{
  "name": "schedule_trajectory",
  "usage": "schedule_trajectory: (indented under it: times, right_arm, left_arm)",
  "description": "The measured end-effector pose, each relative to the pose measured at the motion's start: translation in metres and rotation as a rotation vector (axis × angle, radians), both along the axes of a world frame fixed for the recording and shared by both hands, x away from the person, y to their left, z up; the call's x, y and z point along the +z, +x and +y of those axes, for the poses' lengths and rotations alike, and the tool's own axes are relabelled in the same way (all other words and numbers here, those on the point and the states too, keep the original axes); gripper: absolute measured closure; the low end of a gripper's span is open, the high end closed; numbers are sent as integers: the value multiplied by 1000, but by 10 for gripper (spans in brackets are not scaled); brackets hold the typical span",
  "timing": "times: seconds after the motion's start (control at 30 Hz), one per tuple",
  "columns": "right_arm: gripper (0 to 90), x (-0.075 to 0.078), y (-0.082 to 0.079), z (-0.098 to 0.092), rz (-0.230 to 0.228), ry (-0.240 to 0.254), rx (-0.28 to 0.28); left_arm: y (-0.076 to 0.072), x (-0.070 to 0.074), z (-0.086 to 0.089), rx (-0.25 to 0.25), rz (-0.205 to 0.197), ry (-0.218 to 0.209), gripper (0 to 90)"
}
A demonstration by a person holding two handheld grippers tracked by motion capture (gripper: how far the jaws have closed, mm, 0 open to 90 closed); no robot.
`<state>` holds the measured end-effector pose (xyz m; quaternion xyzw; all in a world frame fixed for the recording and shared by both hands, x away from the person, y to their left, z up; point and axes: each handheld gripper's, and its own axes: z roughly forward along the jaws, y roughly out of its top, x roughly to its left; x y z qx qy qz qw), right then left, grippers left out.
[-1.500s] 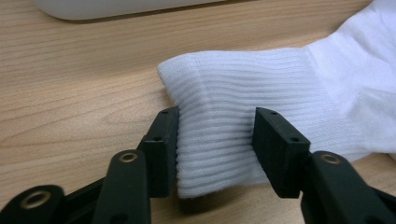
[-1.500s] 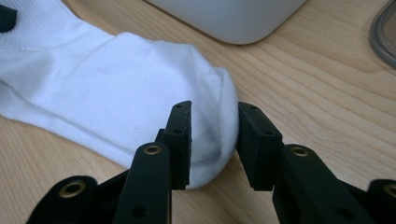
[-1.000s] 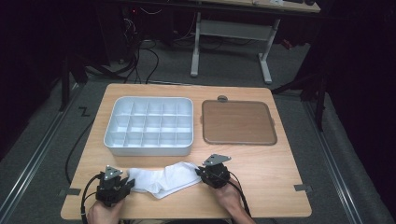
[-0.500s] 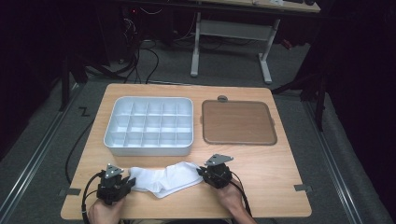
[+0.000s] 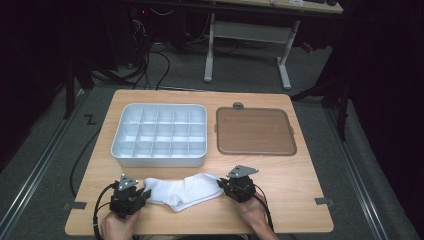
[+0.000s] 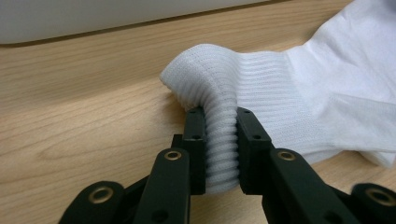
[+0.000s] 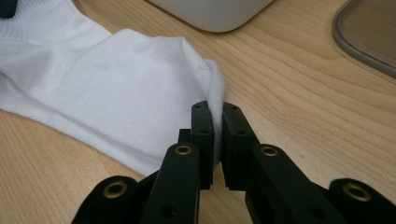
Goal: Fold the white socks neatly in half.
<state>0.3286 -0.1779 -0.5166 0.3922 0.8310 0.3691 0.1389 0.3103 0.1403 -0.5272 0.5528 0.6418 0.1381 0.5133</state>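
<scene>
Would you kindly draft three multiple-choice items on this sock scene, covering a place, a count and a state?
1. Where does the white sock lie?
A. inside the compartment tray
B. on the brown lid
C. on the table, on the person's side of the compartment tray

2. How many grippers clamp the sock?
A. none
B. one
C. two

3. How do the left gripper's jaws stand?
A. wide open above the sock
B. closed on the ribbed cuff
C. closed on nothing

Answers: 1 C, the sock rests on the wooden table between the compartment tray and the hands; 2 C, the left gripper and right gripper each pinch one end; 3 B, ribbed fabric is squeezed between its pads.
</scene>
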Motion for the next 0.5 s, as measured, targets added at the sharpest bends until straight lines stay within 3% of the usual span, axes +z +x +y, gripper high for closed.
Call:
schedule_trajectory:
  times: [0.27, 0.5]
  right_arm:
    - [856, 0, -3, -13, 2, 4, -28]
    - [856, 0, -5, -28, 9, 11, -58]
  left_arm:
    - [5, 2, -17, -43, -9, 8, 766]
    - [9, 5, -28, -69, -11, -16, 766]
